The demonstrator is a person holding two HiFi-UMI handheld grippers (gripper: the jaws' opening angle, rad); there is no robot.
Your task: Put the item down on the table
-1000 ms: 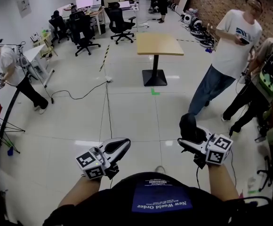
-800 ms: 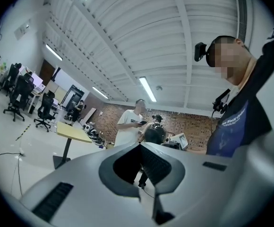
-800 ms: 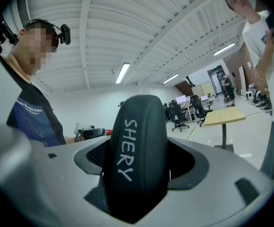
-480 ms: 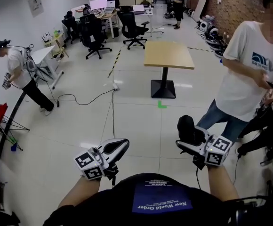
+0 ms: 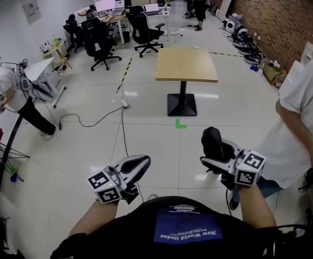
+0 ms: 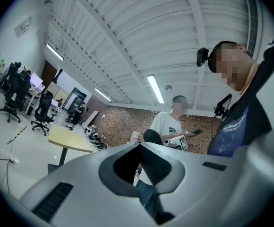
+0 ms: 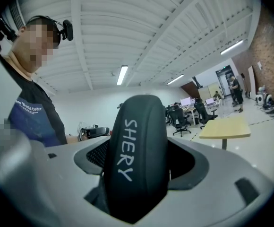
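A black, rounded padded item (image 7: 136, 155) with "SHERY" written on it in white stands upright between the jaws of my right gripper (image 5: 212, 151), which is shut on it. In the head view the black item (image 5: 211, 141) is held in the air over the floor, at lower right. My left gripper (image 5: 133, 166) is at lower left, jaws closed together with nothing between them. A square wooden table (image 5: 186, 65) on a black pedestal stands several steps ahead, with nothing on its top. The same table (image 7: 225, 126) shows far off in the right gripper view.
A person in a white shirt (image 5: 302, 112) stands close at the right edge. Another person (image 5: 11, 88) bends at the left by a white desk. Office chairs (image 5: 96, 41) and desks stand at the back left. A cable (image 5: 92, 114) and a green tape mark (image 5: 181, 124) lie on the floor.
The person in the white shirt now stands nearer, at the right edge. Both grippers keep their place and hold; the head view has shifted slightly.
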